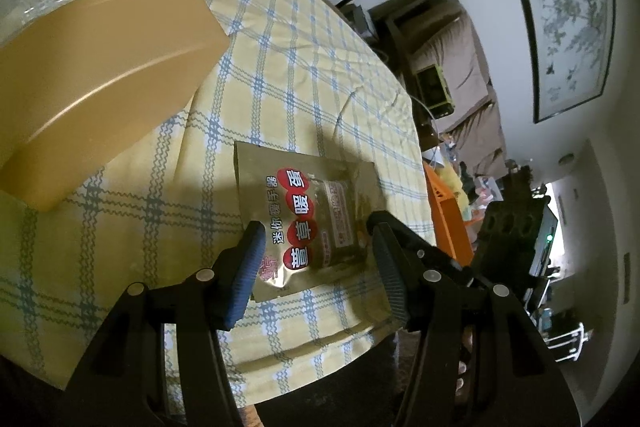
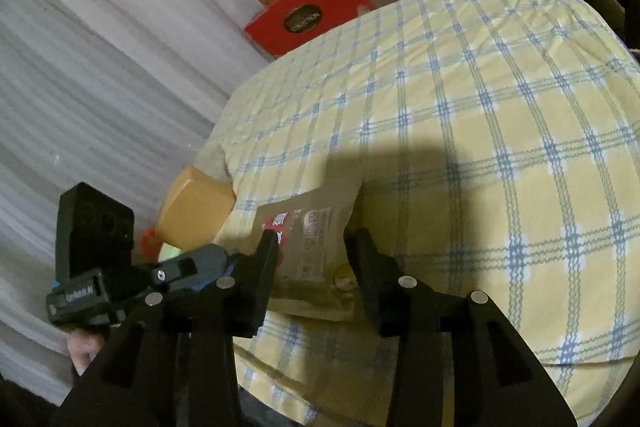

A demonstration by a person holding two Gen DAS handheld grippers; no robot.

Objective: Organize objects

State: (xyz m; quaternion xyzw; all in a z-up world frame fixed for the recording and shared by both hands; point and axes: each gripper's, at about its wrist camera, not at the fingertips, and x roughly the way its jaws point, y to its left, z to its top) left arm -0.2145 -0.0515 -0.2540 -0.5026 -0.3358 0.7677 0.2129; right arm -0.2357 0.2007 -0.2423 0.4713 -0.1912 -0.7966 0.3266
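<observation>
On the checked tabletop (image 1: 304,39), a tan-lidded jar (image 1: 100,67) stands left of the gold packet (image 1: 308,223). The left tongs (image 1: 316,267) straddle the packet, half open. The right tongs (image 2: 316,267) gape around it, pads clear.

A home living room; framed painting (image 1: 568,27), checked tablecloth (image 1: 300,67), stacked gift boxes (image 2: 308,15).

Noted on gold packet (image 1: 308,223): red discs bearing 營草暖蛋, smaller characters 迷你暖手器 alongside. Noted on red box (image 2: 308,15): dark oval emblem reading "COLLECTION", seen inverted. White lettering on black device (image 2: 84,297) too blurred to read.
</observation>
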